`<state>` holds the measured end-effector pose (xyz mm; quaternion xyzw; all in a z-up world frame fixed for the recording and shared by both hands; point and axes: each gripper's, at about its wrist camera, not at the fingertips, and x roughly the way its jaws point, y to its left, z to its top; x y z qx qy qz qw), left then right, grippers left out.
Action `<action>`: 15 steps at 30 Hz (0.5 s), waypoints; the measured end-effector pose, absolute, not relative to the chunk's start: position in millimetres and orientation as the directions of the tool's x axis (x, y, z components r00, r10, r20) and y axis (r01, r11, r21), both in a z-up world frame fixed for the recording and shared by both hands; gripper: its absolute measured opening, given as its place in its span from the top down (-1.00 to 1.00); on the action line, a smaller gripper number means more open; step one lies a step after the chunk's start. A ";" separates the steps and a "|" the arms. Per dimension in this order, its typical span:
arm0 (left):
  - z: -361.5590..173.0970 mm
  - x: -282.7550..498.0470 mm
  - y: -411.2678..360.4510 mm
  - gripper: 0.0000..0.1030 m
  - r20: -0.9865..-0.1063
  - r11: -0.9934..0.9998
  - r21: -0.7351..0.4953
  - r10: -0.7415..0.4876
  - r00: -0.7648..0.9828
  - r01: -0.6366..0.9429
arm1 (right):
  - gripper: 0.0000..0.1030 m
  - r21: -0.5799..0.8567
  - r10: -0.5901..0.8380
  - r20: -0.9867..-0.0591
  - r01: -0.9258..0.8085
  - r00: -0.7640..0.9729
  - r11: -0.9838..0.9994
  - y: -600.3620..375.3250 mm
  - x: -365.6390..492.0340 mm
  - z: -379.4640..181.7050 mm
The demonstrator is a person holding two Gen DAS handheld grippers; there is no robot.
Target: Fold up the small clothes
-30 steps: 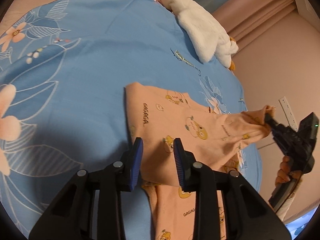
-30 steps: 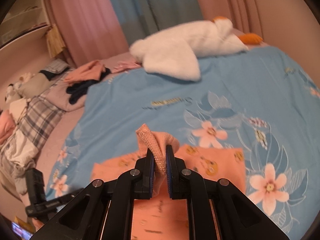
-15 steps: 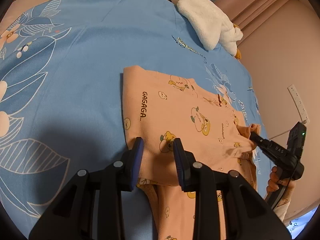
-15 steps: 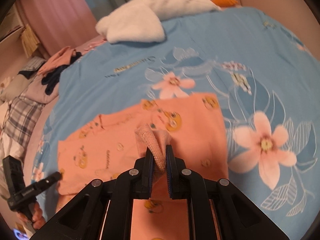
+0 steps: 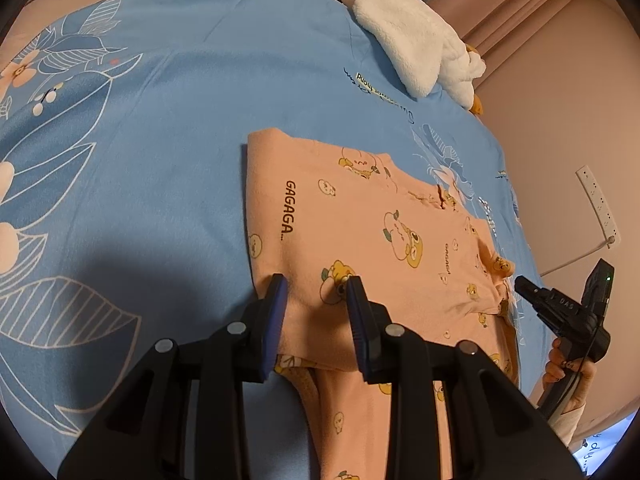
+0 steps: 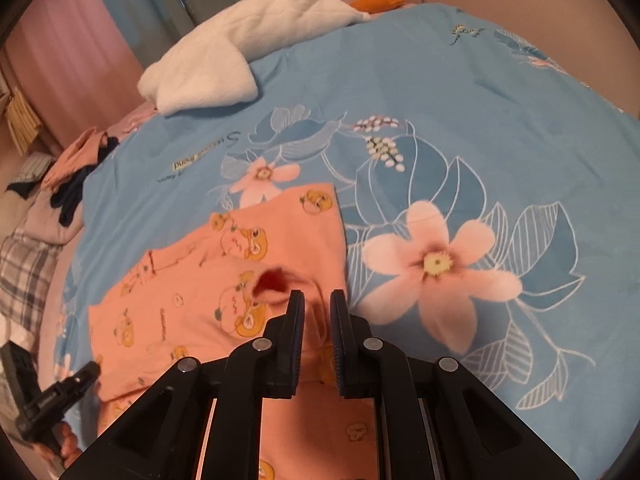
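Bedding in blue with a flower print [image 5: 168, 128] is being covered near its edge by a peach cartoon-print garment [image 5: 360, 232], folded over on itself, while a white plush goose [image 6: 240, 52] is lying farther back. Folded cloth is being pinched by the left claw [image 5: 316, 292]. Cuff fabric is being clenched by the nearly closed right claw [image 6: 316, 304].

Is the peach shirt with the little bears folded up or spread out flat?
Partly folded: the peach shirt has one layer doubled over another, its edge overlapping below.
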<state>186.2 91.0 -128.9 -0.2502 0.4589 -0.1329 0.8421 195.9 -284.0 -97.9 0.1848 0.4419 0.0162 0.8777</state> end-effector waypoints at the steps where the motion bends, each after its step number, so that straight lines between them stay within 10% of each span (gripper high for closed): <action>1: -128.9 186.3 91.0 0.44 -0.706 0.840 -0.543 -0.453 0.543 -0.005 | 0.77 0.343 0.200 -0.771 0.130 0.605 0.930 -283.9 197.4 -96.4; 15: -129.2 185.9 89.7 0.43 -0.710 0.844 -0.537 -0.451 0.541 -0.001 | 0.18 0.250 0.194 -0.815 0.028 0.546 0.968 -240.8 225.4 -102.4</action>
